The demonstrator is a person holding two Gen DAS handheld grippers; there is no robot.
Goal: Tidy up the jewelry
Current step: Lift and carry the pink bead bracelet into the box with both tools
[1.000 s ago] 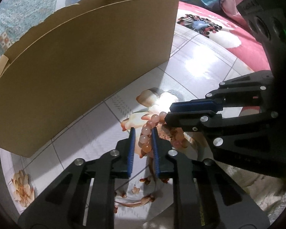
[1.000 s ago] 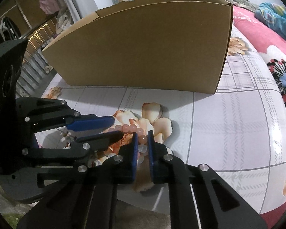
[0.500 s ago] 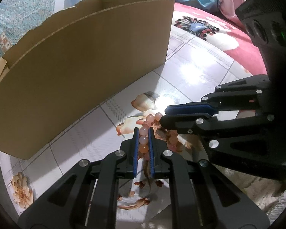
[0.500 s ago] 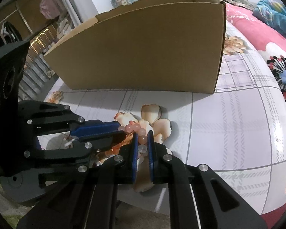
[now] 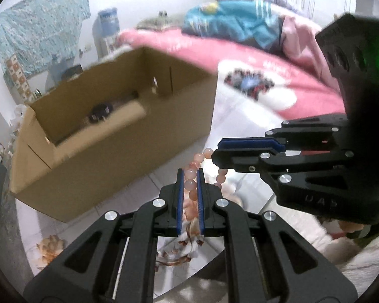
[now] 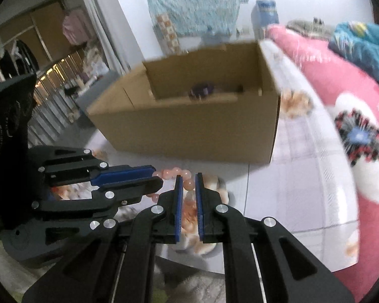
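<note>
A pink bead bracelet (image 5: 190, 184) hangs in the air between both grippers, above the flowered tabletop. My left gripper (image 5: 190, 173) is shut on one side of it. My right gripper (image 6: 188, 176) is shut on the other side, where the bracelet (image 6: 189, 183) shows between the blue pads. In the left wrist view the right gripper (image 5: 218, 150) comes in from the right. The open cardboard box (image 5: 128, 146) stands just behind; a dark bead piece (image 5: 99, 111) lies inside it. The box (image 6: 189, 128) also shows in the right wrist view.
The white table with flower prints (image 6: 303, 176) ends at a rounded edge near me. A pink bedspread (image 5: 278, 75) with blue clothing (image 5: 235, 20) lies to the right. A water dispenser (image 5: 108, 30) stands by the far wall.
Both grippers have lifted the bracelet off the table and risen, so the box's open top and inside now show. The left gripper closed on the beads.
</note>
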